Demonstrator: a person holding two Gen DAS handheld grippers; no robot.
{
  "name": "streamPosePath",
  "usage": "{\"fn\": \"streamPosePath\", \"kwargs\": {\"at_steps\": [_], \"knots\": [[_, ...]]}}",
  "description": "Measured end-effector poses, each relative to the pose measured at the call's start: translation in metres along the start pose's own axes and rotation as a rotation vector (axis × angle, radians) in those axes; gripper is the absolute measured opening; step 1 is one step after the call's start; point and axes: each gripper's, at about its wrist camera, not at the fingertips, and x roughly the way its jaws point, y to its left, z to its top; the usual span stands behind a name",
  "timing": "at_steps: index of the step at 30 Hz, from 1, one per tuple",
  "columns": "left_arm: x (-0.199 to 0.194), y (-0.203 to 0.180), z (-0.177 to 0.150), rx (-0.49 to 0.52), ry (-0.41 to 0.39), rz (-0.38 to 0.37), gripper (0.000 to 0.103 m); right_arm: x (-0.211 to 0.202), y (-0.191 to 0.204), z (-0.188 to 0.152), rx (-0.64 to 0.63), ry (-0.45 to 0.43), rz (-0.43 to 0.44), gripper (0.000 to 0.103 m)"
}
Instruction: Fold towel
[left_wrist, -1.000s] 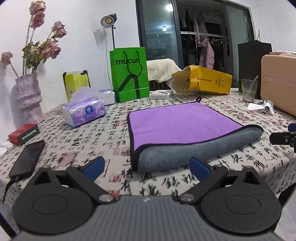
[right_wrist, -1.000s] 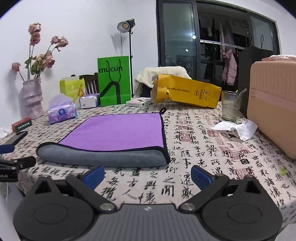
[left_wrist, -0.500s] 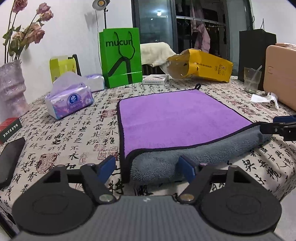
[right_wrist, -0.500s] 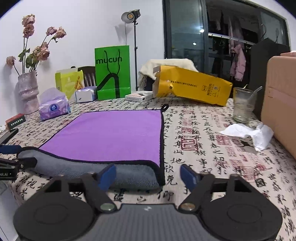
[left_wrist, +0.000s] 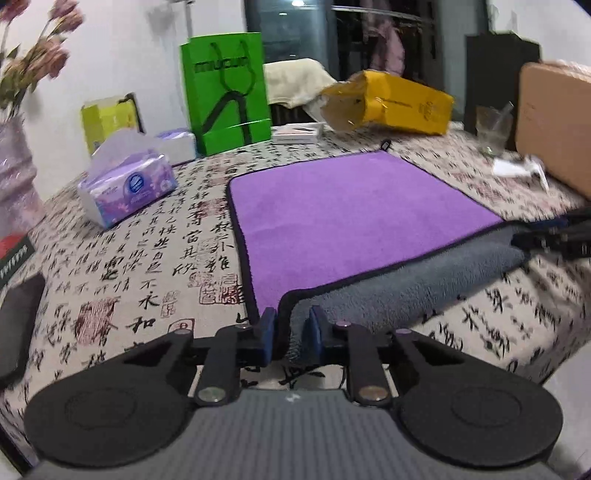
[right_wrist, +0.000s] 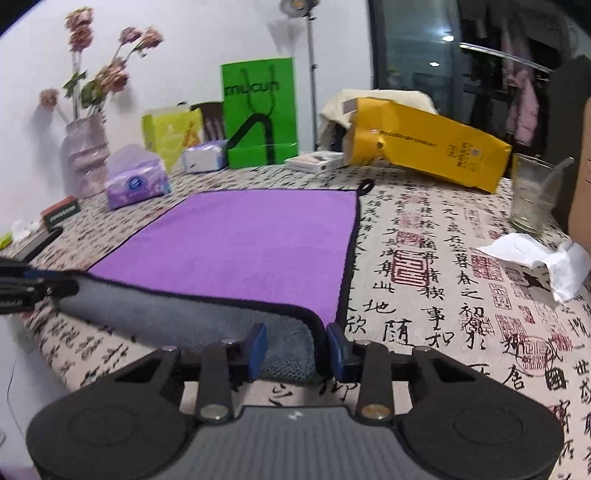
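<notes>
Left wrist view: the towel (left_wrist: 354, 218) lies on the patterned tablecloth (left_wrist: 140, 266), purple face up, its near edge already rolled over so a grey band shows. The left gripper (left_wrist: 290, 334) has its blue pads narrowed around the near-left corner of that grey fold — pinching it, by the look of it, though the grip may not be complete. The right gripper (left_wrist: 554, 240) sits at the far end of the same edge.

Right wrist view: the right gripper (right_wrist: 295, 349) brackets the near-right corner with a wider gap — not yet clamped. One fold appears done; the next fold across the towel (right_wrist: 251, 243) remains.
</notes>
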Motion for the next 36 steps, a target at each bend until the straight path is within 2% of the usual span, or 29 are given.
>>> {"fn": "streamPosePath", "kwargs": {"at_steps": [6, 9, 10, 12, 13, 36], "knots": [[0.002, -0.003, 0.004, 0.053, 0.021, -0.007, 0.019, 0.003, -0.007, 0.006, -0.049, 0.035, 0.061, 0.03], [0.001, -0.003, 0.003, 0.039, 0.02, -0.015, 0.007, 0.005, -0.009, 0.008, -0.033, 0.041, 0.077, 0.03], [0.0, -0.005, 0.003, 0.039, 0.019, -0.008, 0.007, 0.005, -0.01, 0.008, -0.026, 0.043, 0.079, 0.03], [0.0, -0.007, 0.005, 0.035, 0.02, -0.001, 0.006, 0.005, -0.008, 0.01, -0.038, 0.048, 0.07, 0.008], [0.0, -0.007, 0.006, 0.032, 0.022, 0.001, 0.006, 0.004, -0.007, 0.011, -0.032, 0.05, 0.075, 0.004], [0.015, 0.002, 0.038, 0.012, -0.016, 0.038, 0.005, 0.013, -0.011, 0.04, -0.09, 0.009, 0.026, 0.003]]}}
